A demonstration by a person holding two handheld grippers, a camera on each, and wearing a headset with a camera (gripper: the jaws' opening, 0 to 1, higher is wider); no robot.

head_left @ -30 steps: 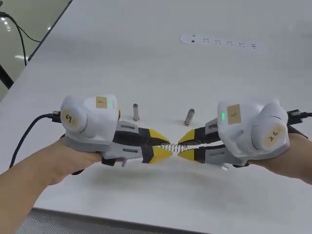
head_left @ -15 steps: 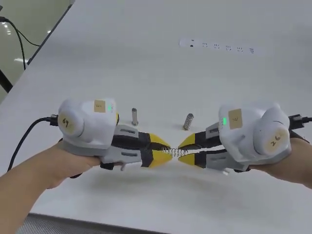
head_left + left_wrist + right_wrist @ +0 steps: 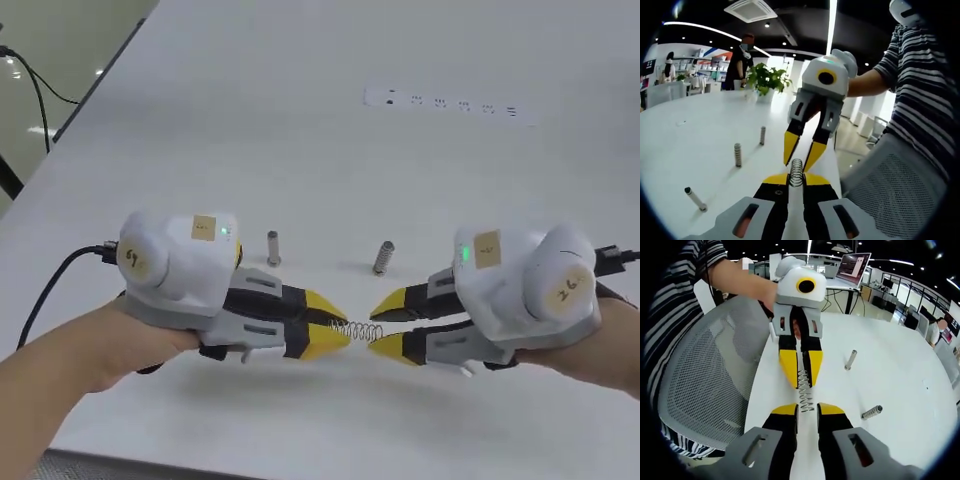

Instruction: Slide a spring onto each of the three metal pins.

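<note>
Shows 2 handheld grippers meeting tip to tip just above a white table (image 3: 300, 150). Between them, 1 loose spring (image 3: 360, 328): thin, silvery, open-coiled, held level in the air. Pinched at 1 end by the left gripper (image 3: 345, 330), its yellow-tipped jaws drawn narrow around the coils. Reaches with the other end into the right gripper (image 3: 374, 329), whose jaws stand wide on either side without clamping. In the head view, 2 upright pins beyond the grippers, well apart: 1 bare pin (image 3: 273, 248) and 1 sprung pin (image 3: 384, 257) already wearing a spring. In the left gripper view, 3 pins in a row, adding 1 far pin (image 3: 762, 135), too small to tell whether bare or sprung. Far back in the head view, 1 white power strip (image 3: 450, 103).
</note>
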